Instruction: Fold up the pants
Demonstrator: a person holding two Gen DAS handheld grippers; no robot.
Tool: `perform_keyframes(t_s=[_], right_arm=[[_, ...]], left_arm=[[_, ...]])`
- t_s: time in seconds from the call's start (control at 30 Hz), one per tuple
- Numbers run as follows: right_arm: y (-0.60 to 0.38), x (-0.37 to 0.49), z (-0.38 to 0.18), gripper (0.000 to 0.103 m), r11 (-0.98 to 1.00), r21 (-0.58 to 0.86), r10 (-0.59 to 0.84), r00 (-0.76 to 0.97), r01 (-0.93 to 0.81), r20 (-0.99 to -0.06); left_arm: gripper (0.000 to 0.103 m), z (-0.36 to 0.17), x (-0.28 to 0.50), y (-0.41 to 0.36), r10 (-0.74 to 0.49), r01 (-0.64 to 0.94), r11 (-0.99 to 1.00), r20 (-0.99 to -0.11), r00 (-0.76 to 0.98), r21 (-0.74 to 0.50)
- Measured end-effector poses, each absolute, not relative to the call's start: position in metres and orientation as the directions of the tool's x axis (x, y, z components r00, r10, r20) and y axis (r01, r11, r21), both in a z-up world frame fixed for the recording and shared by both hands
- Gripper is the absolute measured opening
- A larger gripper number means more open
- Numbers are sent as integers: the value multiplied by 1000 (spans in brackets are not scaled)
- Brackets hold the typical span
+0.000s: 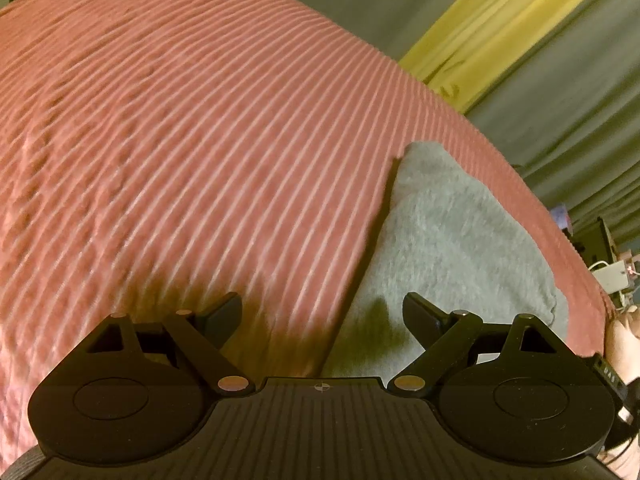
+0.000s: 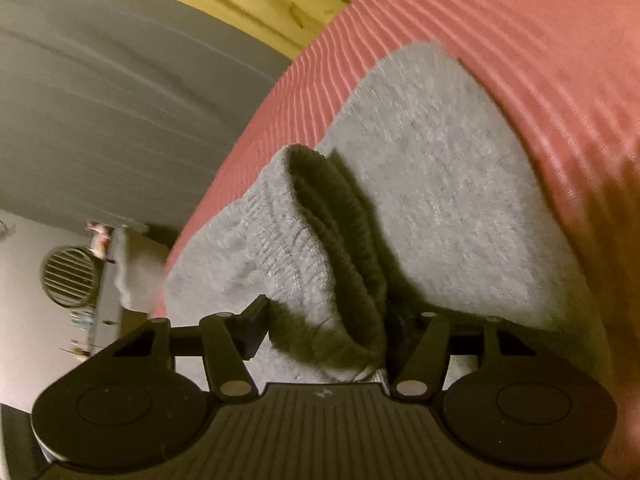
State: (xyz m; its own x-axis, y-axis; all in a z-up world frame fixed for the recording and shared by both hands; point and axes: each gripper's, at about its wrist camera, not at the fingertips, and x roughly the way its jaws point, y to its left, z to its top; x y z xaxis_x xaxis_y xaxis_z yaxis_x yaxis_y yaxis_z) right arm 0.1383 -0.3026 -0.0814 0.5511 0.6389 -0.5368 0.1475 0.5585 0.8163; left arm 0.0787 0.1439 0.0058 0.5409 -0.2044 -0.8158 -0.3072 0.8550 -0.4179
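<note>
Two grippers work over grey pants (image 1: 452,248) lying on a ribbed pink cover (image 1: 180,152). Left gripper (image 1: 322,318): its fingers stand wide apart with nothing between them, above the pants' left edge where grey cloth meets the cover. Past the cover's far edge hang grey curtains (image 1: 580,112) with a yellow strip (image 1: 492,16). Right gripper (image 2: 328,332): a raised, ribbed fold of the pants (image 2: 304,240) sits between its fingers; the left finger (image 2: 252,328) touches the cloth, while the right finger is hidden behind the fold, so I cannot tell whether the cloth is clamped. To the left, off the cover, a round vent (image 2: 70,276) shows on a pale wall.
</note>
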Motion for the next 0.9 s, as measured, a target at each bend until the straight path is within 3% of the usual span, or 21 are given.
perform_keyframes(t_s=[0.13, 0.23, 0.3, 0.43, 0.9], right_arm=[[-308, 149, -95, 67, 460, 867, 682, 547, 193, -484], [-299, 151, -91, 67, 490, 850, 663, 552, 192, -506], [-288, 147, -83, 51, 549, 816, 622, 565, 180, -543], [-276, 134, -65, 39, 574, 804, 586, 608, 154, -535], [-279, 116, 42, 35, 368, 926, 641, 744, -81, -190]], left_arm=[[92, 3, 81, 145, -200, -319, 853, -822, 533, -414], [92, 2, 83, 145, -195, -327, 852, -827, 527, -409], [92, 2, 83, 146, -193, -330, 852, -829, 525, -408], [92, 3, 82, 146, -196, -326, 850, -822, 535, -415], [92, 5, 77, 150, -190, -348, 837, -820, 540, -423]])
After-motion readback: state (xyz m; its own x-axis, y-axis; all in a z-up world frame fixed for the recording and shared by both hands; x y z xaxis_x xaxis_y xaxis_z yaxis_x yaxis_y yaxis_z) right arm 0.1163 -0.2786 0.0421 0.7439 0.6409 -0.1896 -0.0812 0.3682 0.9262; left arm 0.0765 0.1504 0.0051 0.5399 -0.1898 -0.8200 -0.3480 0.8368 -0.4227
